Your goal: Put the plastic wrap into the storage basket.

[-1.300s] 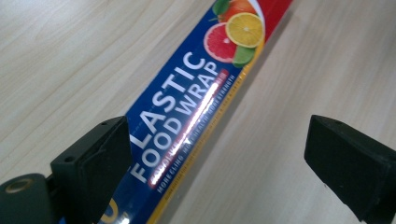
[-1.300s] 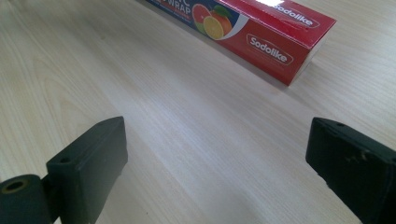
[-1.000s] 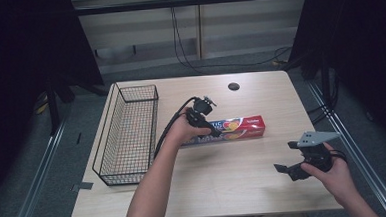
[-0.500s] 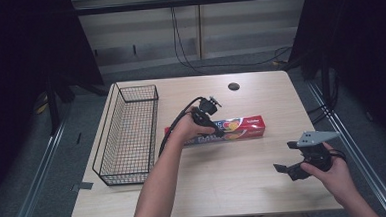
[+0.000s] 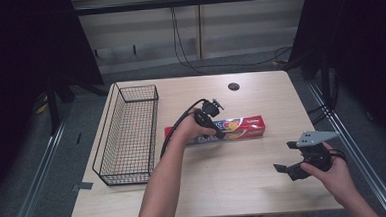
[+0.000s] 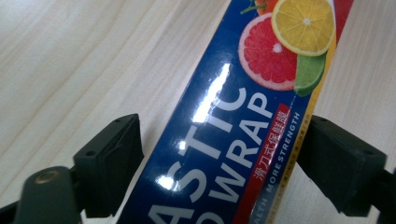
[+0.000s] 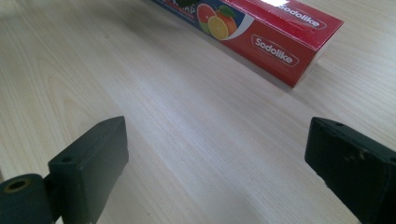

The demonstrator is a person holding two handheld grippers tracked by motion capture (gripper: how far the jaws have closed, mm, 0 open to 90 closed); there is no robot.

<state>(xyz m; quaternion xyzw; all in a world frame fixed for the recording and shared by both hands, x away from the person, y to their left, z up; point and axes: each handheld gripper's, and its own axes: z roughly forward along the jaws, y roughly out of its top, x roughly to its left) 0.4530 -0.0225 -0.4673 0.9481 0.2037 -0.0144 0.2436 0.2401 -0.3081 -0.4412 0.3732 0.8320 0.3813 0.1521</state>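
Since a second ago, the left gripper (image 5: 214,121) is reaching farther along the plastic wrap box (image 5: 242,127), and its spread jaws are now straddling the box's width without quite pinching it. That box is lying flat near the middle of the pale wooden table (image 5: 195,198), just right of the wire basket (image 5: 127,137) sitting along the left edge. Bare tabletop is stretching between box and right gripper (image 5: 289,169), which is hovering wide open near the right edge. Dark curtains and cables are flanking the table. Up close, the left gripper view is showing citrus pictures and lettering on the box (image 6: 243,116); the right gripper view is showing its red end (image 7: 285,42).
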